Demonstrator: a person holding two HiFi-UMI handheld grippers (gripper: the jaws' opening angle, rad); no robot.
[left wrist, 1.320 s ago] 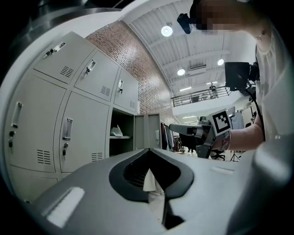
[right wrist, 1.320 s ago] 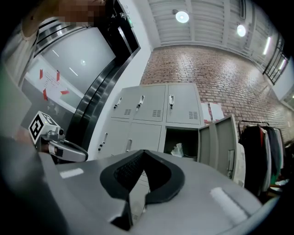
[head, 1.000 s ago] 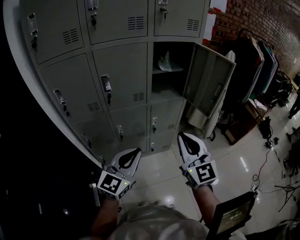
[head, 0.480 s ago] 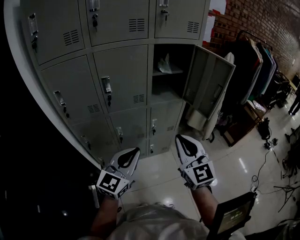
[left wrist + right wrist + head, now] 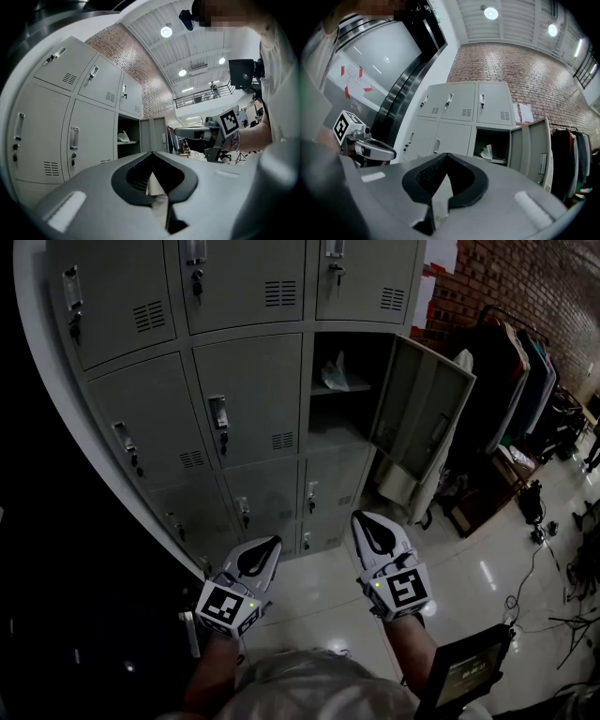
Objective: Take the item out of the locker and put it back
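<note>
Inside the one open compartment (image 5: 330, 427) of the tall grey metal locker bank (image 5: 253, 381), a pale, crumpled, bag-like item (image 5: 336, 371) lies on a thin shelf (image 5: 349, 387) in the upper half, with nothing touching it. The compartment's grey door (image 5: 422, 409) stands swung out to the right. Both tools are held low in front of the lockers, well apart from the item. The white left gripper (image 5: 272, 545) has its jaws pressed together at the tips with nothing between them. The white right gripper (image 5: 366, 521) is just as closed and just as empty; it points toward the open compartment. Beneath them is a glossy pale floor (image 5: 319, 587). Off to the right, dark clothes hang on a rack (image 5: 525, 371) before a red brick wall (image 5: 525, 277).
</note>
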